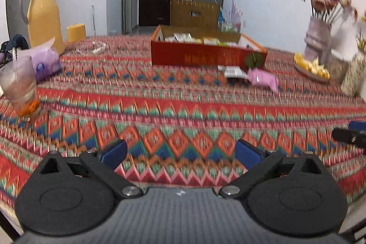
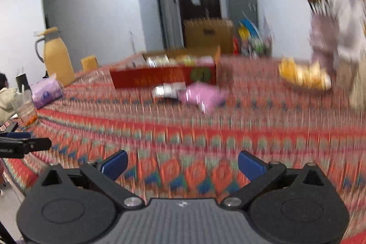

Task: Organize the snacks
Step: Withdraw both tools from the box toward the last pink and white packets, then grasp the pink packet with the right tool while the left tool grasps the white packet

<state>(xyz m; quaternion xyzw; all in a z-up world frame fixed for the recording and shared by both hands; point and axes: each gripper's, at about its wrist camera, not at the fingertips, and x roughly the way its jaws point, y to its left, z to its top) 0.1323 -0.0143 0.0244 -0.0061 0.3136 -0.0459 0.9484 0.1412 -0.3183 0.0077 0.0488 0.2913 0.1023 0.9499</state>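
A red open box holding several snack packets stands at the middle of the patterned table. In front of it lie a pink snack packet and a white packet. My left gripper is open and empty, low over the near part of the table, far from the packets. My right gripper is open and empty, also over the near table edge; its view is blurred. Each gripper shows at the edge of the other's view.
A yellow thermos and yellow cup stand at the back left, with a purple tissue pack and a glass with a straw. A plate of yellow snacks and a flower vase stand at the right.
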